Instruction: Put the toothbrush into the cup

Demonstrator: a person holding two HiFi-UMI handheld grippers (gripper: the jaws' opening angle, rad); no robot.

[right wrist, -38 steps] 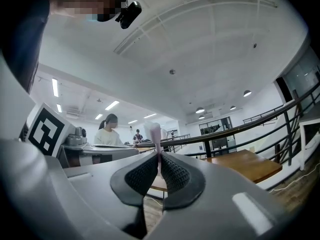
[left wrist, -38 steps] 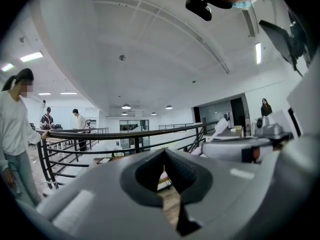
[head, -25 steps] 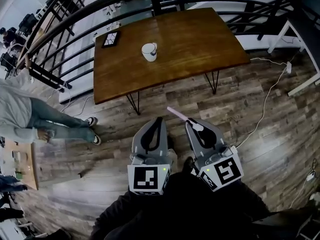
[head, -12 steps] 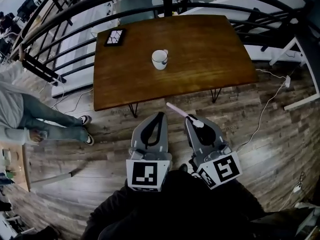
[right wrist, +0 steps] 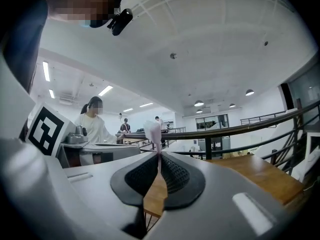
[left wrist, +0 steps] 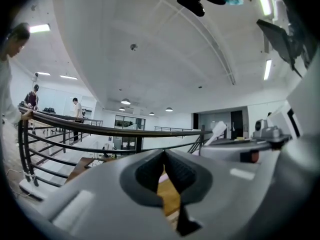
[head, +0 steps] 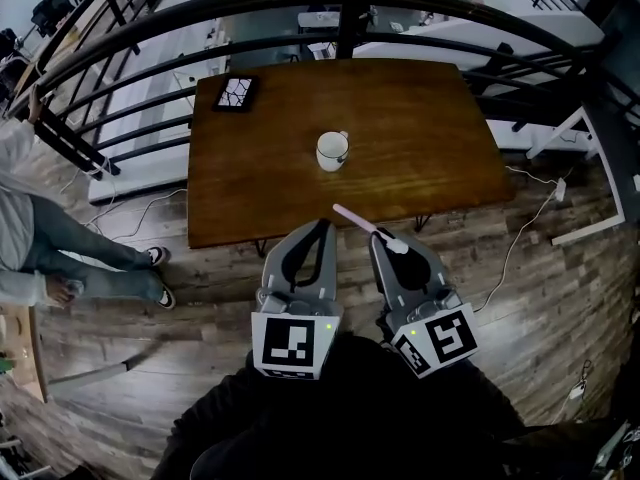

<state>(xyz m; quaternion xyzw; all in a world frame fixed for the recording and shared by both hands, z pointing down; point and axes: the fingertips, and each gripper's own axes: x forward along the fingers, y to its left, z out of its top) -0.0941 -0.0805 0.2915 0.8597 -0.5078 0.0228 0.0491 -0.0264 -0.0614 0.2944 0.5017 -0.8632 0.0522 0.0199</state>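
Observation:
A white cup (head: 332, 150) stands upright near the middle of the brown wooden table (head: 440, 138). My right gripper (head: 380, 240) is shut on a pink toothbrush (head: 352, 219), whose handle sticks out forward-left while its white end lies by the jaws. In the right gripper view the toothbrush (right wrist: 153, 131) rises from between the pressed pads of that gripper (right wrist: 159, 157). My left gripper (head: 319, 227) is shut with nothing in it; its jaws meet at the tip (left wrist: 164, 152). Both grippers hover level at the table's near edge, short of the cup.
A black patterned tablet (head: 233, 93) lies at the table's far left corner. A dark metal railing (head: 300, 8) curves behind the table. A person's legs (head: 70, 258) stand on the wooden floor at the left. White cables (head: 520, 238) and a white table frame (head: 590, 138) are at the right.
Both grippers have advanced together toward the table; their tips went from over the floor to its near edge. The cup and table now sit lower in view. The toothbrush stayed gripped.

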